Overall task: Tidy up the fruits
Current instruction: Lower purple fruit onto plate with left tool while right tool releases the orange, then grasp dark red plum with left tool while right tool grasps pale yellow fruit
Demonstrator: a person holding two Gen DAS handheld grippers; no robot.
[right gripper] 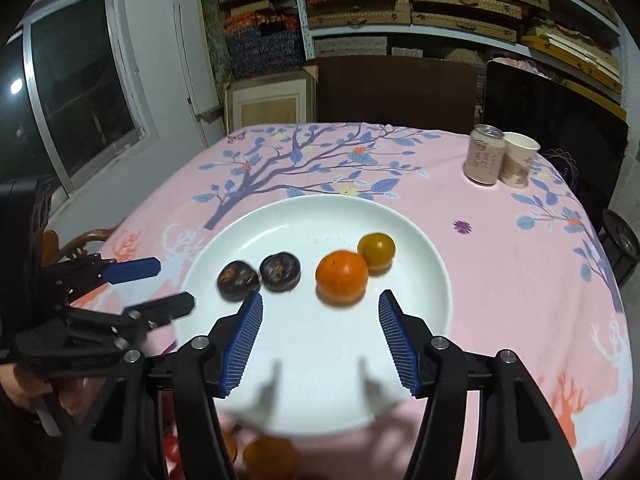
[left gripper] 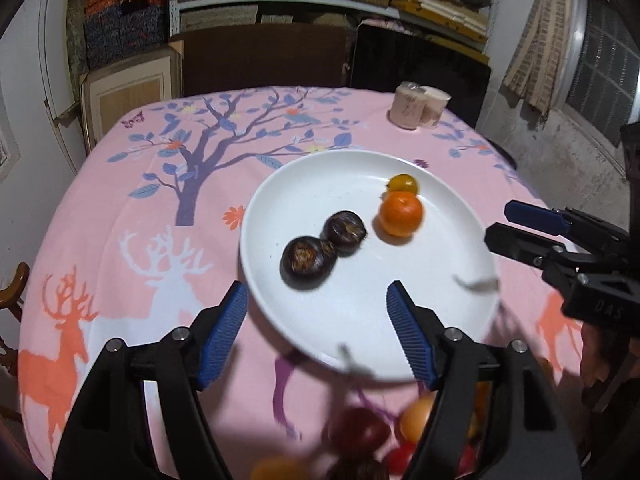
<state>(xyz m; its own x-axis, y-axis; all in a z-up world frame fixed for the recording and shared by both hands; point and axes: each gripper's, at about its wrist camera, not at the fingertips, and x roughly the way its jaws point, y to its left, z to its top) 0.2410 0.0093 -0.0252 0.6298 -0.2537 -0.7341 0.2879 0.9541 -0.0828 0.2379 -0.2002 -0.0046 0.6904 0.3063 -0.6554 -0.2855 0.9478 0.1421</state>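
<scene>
A white plate [left gripper: 304,192] [right gripper: 320,220] on the pink tablecloth holds two dark brown round fruits [left gripper: 308,263] [right gripper: 238,280] side by side. To their right lie an orange [left gripper: 400,214] [right gripper: 342,276] and a smaller yellow-orange fruit [left gripper: 403,184] [right gripper: 376,251]. My left gripper [left gripper: 317,286] [right gripper: 175,284] is open at the plate's near-left rim, nothing between its fingers. My right gripper [right gripper: 320,295] [left gripper: 498,222] is open over the plate's near side, just short of the orange, and holds nothing. More blurred red and orange fruits [left gripper: 360,432] [right gripper: 272,456] lie below the plate's near edge.
A drink can [right gripper: 484,160] [left gripper: 408,106] and a paper cup [right gripper: 518,164] stand together at the table's far right. Dark chairs and stacked shelves sit behind the table. A wooden chair [left gripper: 16,284] is at the left edge. A hand [right gripper: 24,384] holds the left gripper.
</scene>
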